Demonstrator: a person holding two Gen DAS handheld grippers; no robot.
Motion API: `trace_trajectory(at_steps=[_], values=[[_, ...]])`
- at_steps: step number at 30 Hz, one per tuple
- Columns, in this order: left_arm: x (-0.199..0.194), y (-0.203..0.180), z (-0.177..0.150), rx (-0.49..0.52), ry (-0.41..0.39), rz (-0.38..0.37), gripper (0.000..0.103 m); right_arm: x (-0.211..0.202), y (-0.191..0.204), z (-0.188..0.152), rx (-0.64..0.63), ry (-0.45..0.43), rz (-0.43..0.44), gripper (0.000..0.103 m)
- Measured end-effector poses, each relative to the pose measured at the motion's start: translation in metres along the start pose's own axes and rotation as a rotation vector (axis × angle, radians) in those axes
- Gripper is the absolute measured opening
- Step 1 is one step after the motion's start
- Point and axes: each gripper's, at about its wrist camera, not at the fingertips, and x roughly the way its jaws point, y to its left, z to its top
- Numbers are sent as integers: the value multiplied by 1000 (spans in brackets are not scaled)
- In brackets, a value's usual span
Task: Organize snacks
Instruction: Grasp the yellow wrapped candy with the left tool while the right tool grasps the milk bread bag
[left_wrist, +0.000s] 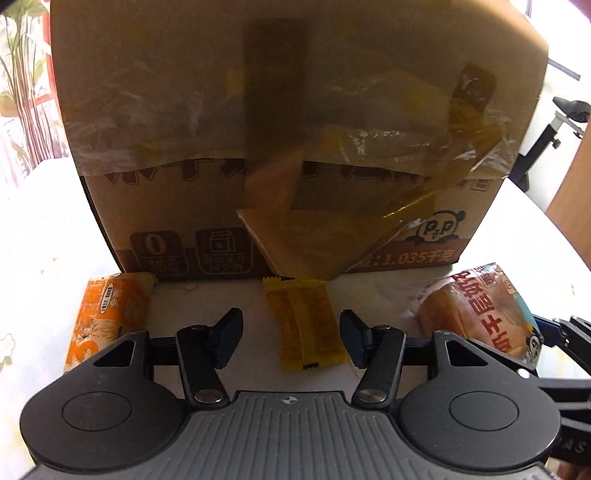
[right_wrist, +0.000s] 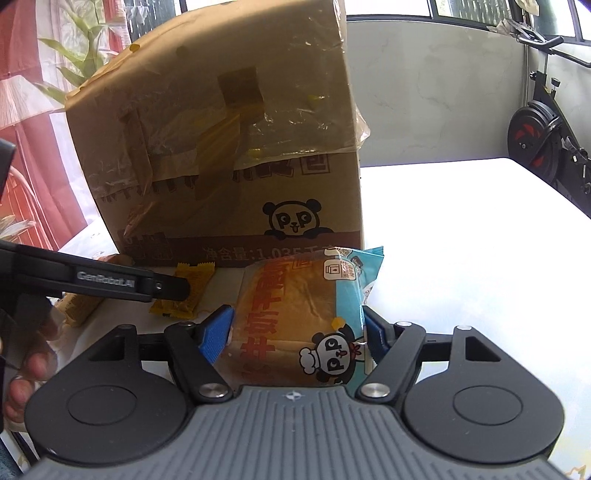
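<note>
A taped cardboard box (left_wrist: 280, 147) with a panda print stands on the white table; it also shows in the right wrist view (right_wrist: 221, 155). Three snacks lie in front of it. My left gripper (left_wrist: 291, 338) is open, its fingers on either side of a small yellow packet (left_wrist: 304, 323), seen also in the right wrist view (right_wrist: 186, 291). An orange packet (left_wrist: 107, 317) lies to its left. My right gripper (right_wrist: 299, 332) is open around a bread packet (right_wrist: 295, 321) with a panda and blue end; the pads are close to its sides. The bread packet also shows in the left wrist view (left_wrist: 476, 310).
The white table (right_wrist: 461, 258) stretches to the right of the box. An exercise bike (right_wrist: 546, 136) stands beyond the table at the right. A plant (right_wrist: 81, 55) and red curtains are behind the box at the left.
</note>
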Motion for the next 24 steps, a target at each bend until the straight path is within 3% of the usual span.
trace_trajectory(at_steps=[10, 11, 15, 24], values=[[19, -19, 2, 38, 9, 83, 60, -2, -3, -2, 13, -6, 11, 74], [19, -20, 2, 33, 7, 86, 59, -3, -3, -1, 13, -6, 12, 74], [21, -32, 3, 48, 0, 77, 37, -2, -2, -1, 14, -5, 13, 74], [10, -37, -5, 40, 15, 54, 34, -2, -3, -1, 24, -5, 20, 74]])
